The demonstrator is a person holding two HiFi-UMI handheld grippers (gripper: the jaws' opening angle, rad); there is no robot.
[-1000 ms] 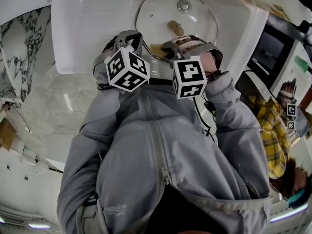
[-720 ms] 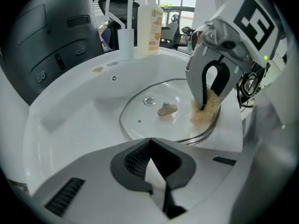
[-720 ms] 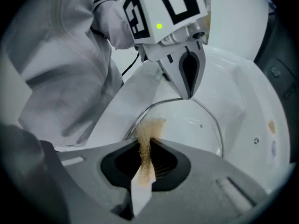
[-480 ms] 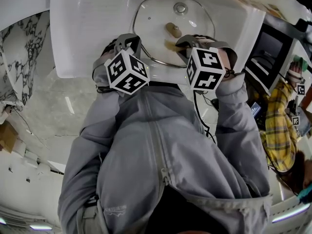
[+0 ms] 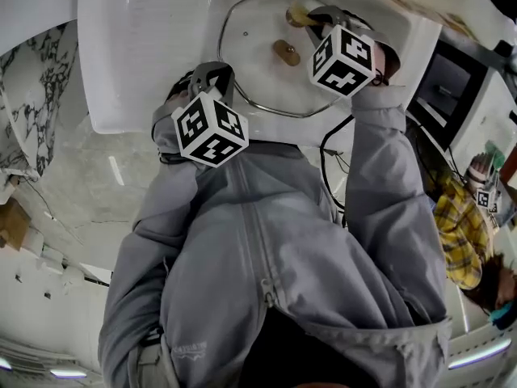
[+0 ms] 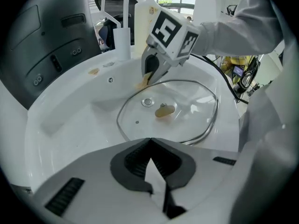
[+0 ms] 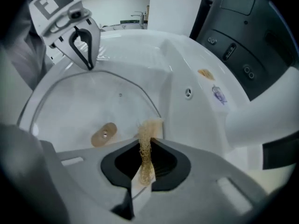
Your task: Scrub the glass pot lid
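The glass pot lid (image 5: 262, 71) lies in the white sink (image 5: 145, 47), its tan knob (image 5: 284, 52) near the middle. My right gripper (image 5: 317, 16) is over the lid's far part, shut on a tan scrub pad (image 5: 296, 14) whose end touches the glass. From the left gripper view the pad (image 6: 144, 81) sits beside the drain (image 6: 147, 101). In the right gripper view the pad (image 7: 146, 149) stands pinched between the jaws, above the lid (image 7: 79, 111). My left gripper (image 5: 212, 78) is shut, its tips (image 7: 88, 66) against the lid's near rim (image 6: 196, 138).
A dark grey appliance (image 6: 46, 45) and a white bottle (image 6: 145, 13) stand behind the sink. The sink wall has an overflow hole (image 7: 188, 93) and a tan smear (image 7: 205, 73). A person in a yellow plaid shirt (image 5: 460, 233) is at the right. Marble counter (image 5: 32, 79) lies left.
My right gripper has carried the scrub pad from the lid's near edge across to its far side, past the knob. The left gripper has stayed at the near rim.
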